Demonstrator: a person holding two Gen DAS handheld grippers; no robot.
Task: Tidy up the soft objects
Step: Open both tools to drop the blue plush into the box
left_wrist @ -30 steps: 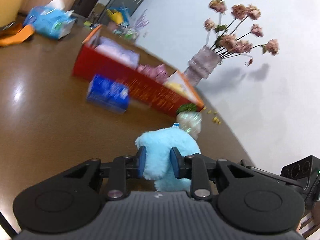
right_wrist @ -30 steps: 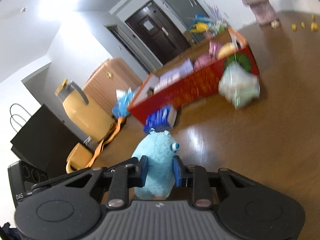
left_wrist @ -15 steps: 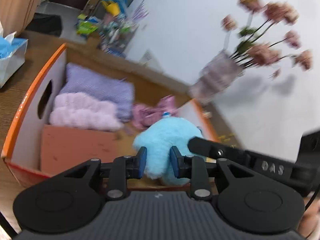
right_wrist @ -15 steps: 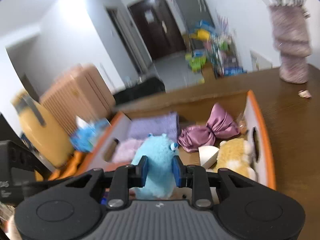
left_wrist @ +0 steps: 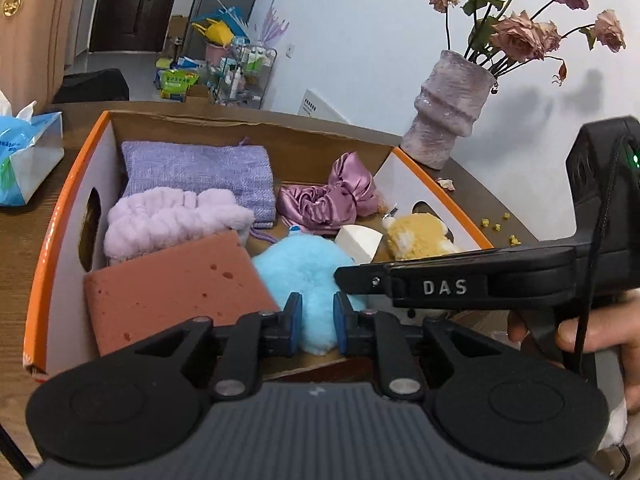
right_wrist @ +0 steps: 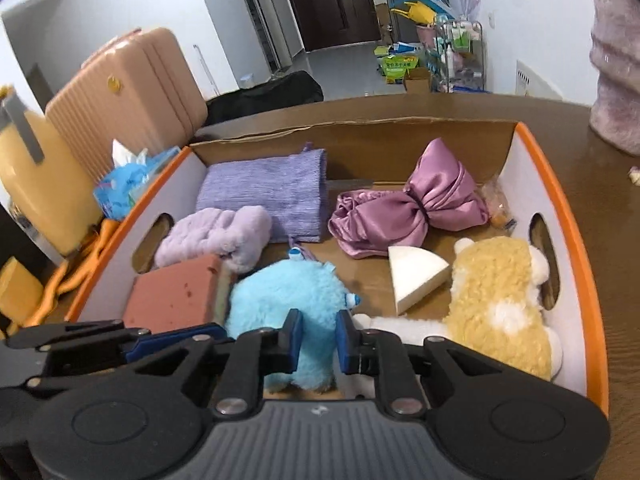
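Observation:
A fluffy blue plush toy (left_wrist: 296,276) (right_wrist: 288,296) hangs low inside the orange-rimmed cardboard box (left_wrist: 52,232) (right_wrist: 576,240), near its front wall. My left gripper (left_wrist: 316,320) and right gripper (right_wrist: 318,334) both pinch it from the near side, jaws still closing on the fur. The right gripper's body crosses the left wrist view on the right. The box also holds a purple cloth (right_wrist: 272,196), a lilac fluffy band (right_wrist: 212,236), a red-brown sponge (left_wrist: 176,288), a pink satin bow (right_wrist: 416,208), a white foam wedge (right_wrist: 416,276) and a yellow plush (right_wrist: 500,300).
A fuzzy lilac vase (left_wrist: 448,120) with dried roses stands on the brown table behind the box's right end. A blue tissue pack (left_wrist: 24,160) lies left of the box. Beyond the table are a pink suitcase (right_wrist: 132,96) and a cluttered floor.
Both grippers carried the blue plush from above the open table to inside the box. The views swung from the box's outside wall to looking down into it.

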